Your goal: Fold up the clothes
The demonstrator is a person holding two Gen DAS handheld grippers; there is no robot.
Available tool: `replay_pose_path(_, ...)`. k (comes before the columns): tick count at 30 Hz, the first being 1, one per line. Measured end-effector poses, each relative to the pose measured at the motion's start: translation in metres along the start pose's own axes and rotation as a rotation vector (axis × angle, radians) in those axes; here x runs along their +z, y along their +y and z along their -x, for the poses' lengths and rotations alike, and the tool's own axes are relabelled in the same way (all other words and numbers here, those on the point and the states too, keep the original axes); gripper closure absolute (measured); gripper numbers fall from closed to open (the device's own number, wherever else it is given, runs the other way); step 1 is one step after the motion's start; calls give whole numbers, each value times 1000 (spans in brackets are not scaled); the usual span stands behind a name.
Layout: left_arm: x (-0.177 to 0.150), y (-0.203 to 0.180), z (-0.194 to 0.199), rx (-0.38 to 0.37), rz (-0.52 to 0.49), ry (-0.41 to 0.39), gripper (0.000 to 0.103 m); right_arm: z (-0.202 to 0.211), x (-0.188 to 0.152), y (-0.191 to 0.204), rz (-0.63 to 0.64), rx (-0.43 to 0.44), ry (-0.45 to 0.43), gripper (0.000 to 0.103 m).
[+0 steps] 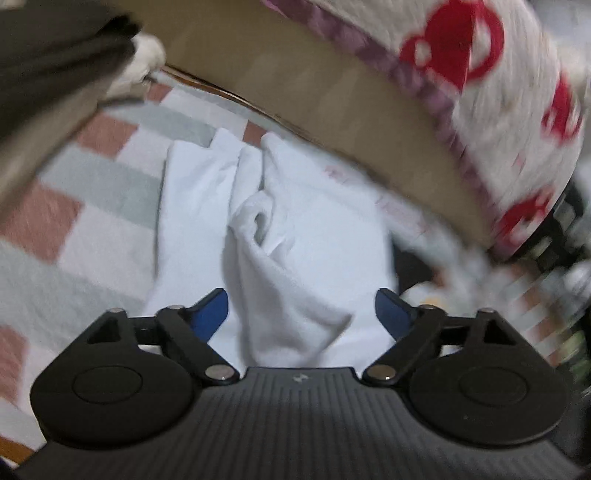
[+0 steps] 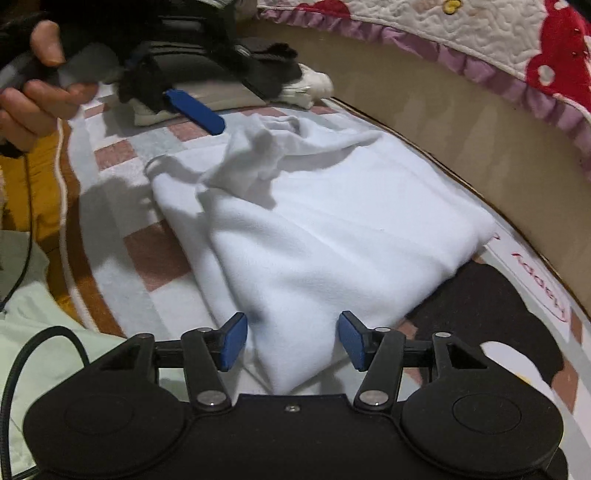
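On a checked blanket (image 2: 155,254) beside a cardboard wall (image 2: 461,122), under a quilt's (image 2: 498,33) red-and-white edge: a white garment (image 2: 332,229), folded into a thick bundle but with one loose, rumpled flap (image 2: 258,155) at the far end. Most of the fold apparently done; smoothing or tucking that flap seemingly left. Left gripper (image 1: 301,314) spread wide, right gripper (image 2: 293,339) partly spread, each straddling the cloth's near edge, gripping nothing. No containers with contents visible.
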State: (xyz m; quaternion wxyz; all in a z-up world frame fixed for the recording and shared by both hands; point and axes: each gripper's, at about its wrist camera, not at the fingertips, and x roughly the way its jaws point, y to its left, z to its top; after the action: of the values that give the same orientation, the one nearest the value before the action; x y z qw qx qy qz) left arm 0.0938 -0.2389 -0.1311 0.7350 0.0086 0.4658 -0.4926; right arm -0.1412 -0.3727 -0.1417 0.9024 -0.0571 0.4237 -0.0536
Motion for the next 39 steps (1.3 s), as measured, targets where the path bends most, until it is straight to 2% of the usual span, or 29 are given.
replay_pose_path(2, -1, -10, -29, 15, -99, 86, 16, -3, -1, 4, 20, -19, 1, 41)
replay_pose_path(3, -2, -14, -44, 51, -133, 109, 17, -5, -2, 6, 32, -28, 1, 41)
replay_pose_path(4, -3, -15, -52, 91, -158, 101, 27, -5, -2, 8, 44, -36, 0, 41)
replay_pose_path(5, -3, -17, -59, 130, -183, 86, 52, -6, -2, 9, 56, -41, -1, 41)
replay_pose_path(6, 0, -18, -51, 126, -175, 51, 71, -7, -1, 10, 68, -46, -2, 41)
replay_pose_path(7, 4, -18, -40, 110, -158, 10, 96, -7, -1, 11, 79, -51, -3, 42)
replay_pose_path(9, 8, -14, -16, 81, -112, -55, 96, -7, 0, 12, 93, -41, -4, 53)
replay_pose_path(10, 7, -9, -3, 68, -79, -75, 96, -3, 1, 8, 80, -2, -5, 84)
replay_pose_path(11, 7, -4, 9, 55, -45, -95, 96, 0, 1, 4, 68, 38, -6, 90)
replay_pose_path(13, 5, 7, 34, 28, 21, -135, 95, 7, 2, -4, 43, 117, -7, 95)
replay_pose_path(14, 3, 17, 26, 56, 56, -86, 94, 11, 3, -8, 30, 157, -8, 96)
replay_pose_path(16, 1, 38, 2, 111, 115, 23, 91, 11, 2, -11, 22, 181, 4, 96)
replay_pose_path(17, 1, 45, -7, 121, 136, 58, 86, 8, 0, -9, 34, 182, 14, 96)
replay_pose_path(18, 2, 49, -8, 122, 162, 59, 85, 6, -3, -6, 54, 179, 21, 96)
replay_pose_path(19, 3, 50, -5, 122, 177, 44, 85, 4, -5, -2, 74, 175, 26, 96)
replay_pose_path(21, 5, 44, 6, 174, 149, -6, 82, 4, -5, 0, 86, 171, 28, 96)
replay_pose_path(23, 4, 42, 23, 259, 158, -78, 69, 3, -4, -1, 76, 182, 32, 96)
replay_pose_path(26, 7, 43, 55, 395, 157, -163, 73, 1, -1, -3, 64, 212, 72, 94)
replay_pose_path(28, 8, 49, 67, 281, 191, -169, 68, 5, 2, -8, 29, 259, 84, 93)
replay_pose_path(29, 8, 50, 68, 195, 209, -160, 62, 8, 5, -14, -24, 324, 85, 93)
replay_pose_path(30, 8, 45, 63, 112, 193, -144, 59, 11, 7, -22, -86, 398, 66, 92)
replay_pose_path(31, 9, 36, 56, 83, 143, -123, 54, 16, 9, -29, -130, 438, 31, 92)
replay_pose_path(32, 10, 25, 48, 67, 86, -100, 53, 22, 12, -34, -161, 453, -9, 87)
replay_pose_path(33, 11, 14, 40, 51, 29, -78, 53, 26, 16, -39, -182, 444, -45, 80)
replay_pose_path(34, 8, 9, 31, 48, 9, -46, 53, 27, 20, -43, -185, 389, -72, 67)
replay_pose_path(35, 4, 5, 21, 48, -3, -12, 53, 25, 22, -45, -181, 318, -95, 59)
replay_pose_path(36, 0, 1, 12, 47, -14, 22, 53, 22, 25, -46, -168, 247, -109, 56)
replay_pose_path(38, -9, 16, -5, 127, 73, 101, 51, 8, 26, -47, -125, 115, -108, 49)
replay_pose_path(39, -15, 27, -6, 126, 130, 127, 52, 0, 26, -47, -109, 74, -90, 49)
